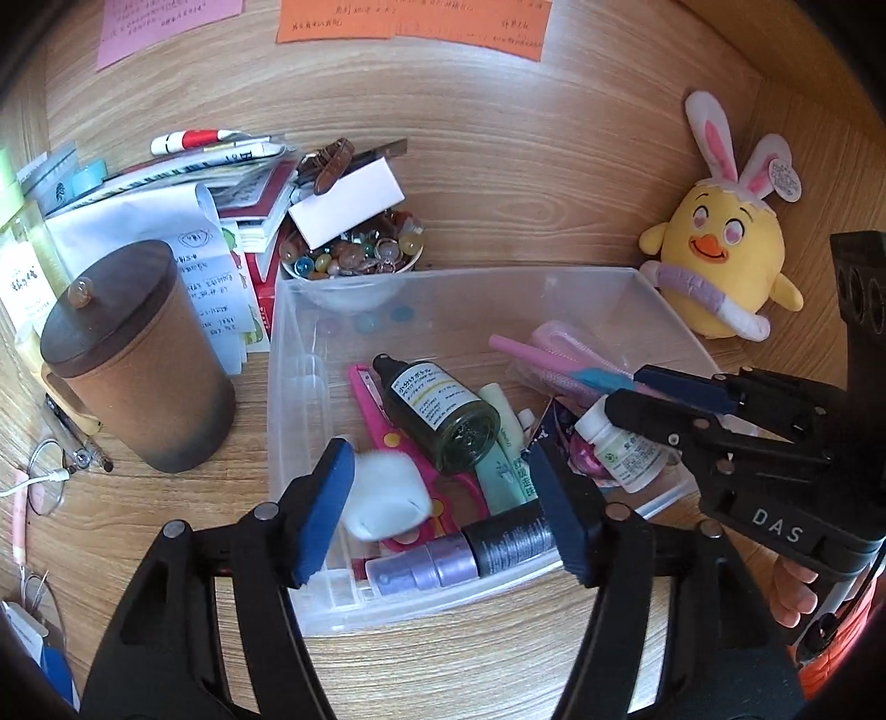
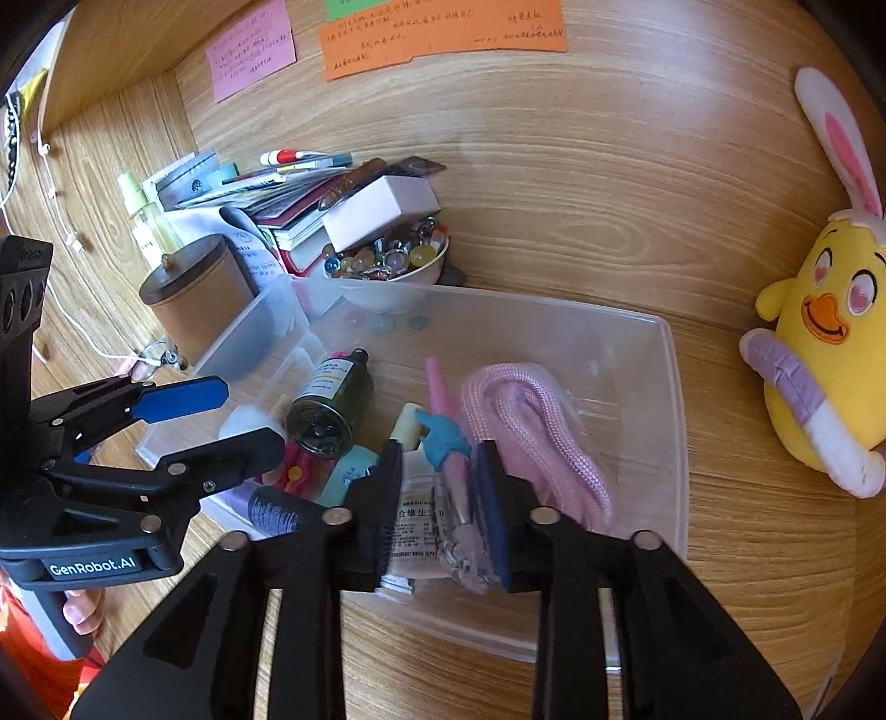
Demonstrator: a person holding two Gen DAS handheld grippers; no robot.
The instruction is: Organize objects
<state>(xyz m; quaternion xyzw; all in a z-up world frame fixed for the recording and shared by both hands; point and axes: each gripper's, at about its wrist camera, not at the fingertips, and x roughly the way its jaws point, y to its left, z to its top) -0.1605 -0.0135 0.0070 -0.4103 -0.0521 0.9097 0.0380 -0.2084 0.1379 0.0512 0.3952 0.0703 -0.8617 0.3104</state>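
A clear plastic bin (image 1: 459, 282) (image 2: 675, 387) sits on the wooden desk. It holds a dark green bottle (image 1: 443, 412) (image 2: 329, 407), pink scissors (image 1: 387, 437), a white fluffy ball (image 1: 385, 495), a purple spray bottle (image 1: 459, 554), a pale green tube (image 1: 506, 459), a white pill bottle (image 1: 620, 448) (image 2: 412, 526), a pink rope (image 2: 531, 437) and a pink pen with a blue top (image 2: 448, 443). My left gripper (image 1: 443, 498) (image 2: 221, 415) is open over the bin's near left part. My right gripper (image 2: 443, 509) (image 1: 659, 393) is narrowly open around the pen and pill bottle; contact is unclear.
A brown lidded jar (image 1: 138, 360) stands left of the bin. Behind it lie stacked books and papers (image 1: 210, 188), a bowl of glass beads (image 1: 354, 252) and a white box (image 1: 349, 202). A yellow chick plush (image 1: 720, 255) (image 2: 825, 354) sits at the right. Sticky notes (image 1: 410, 19) hang on the back wall.
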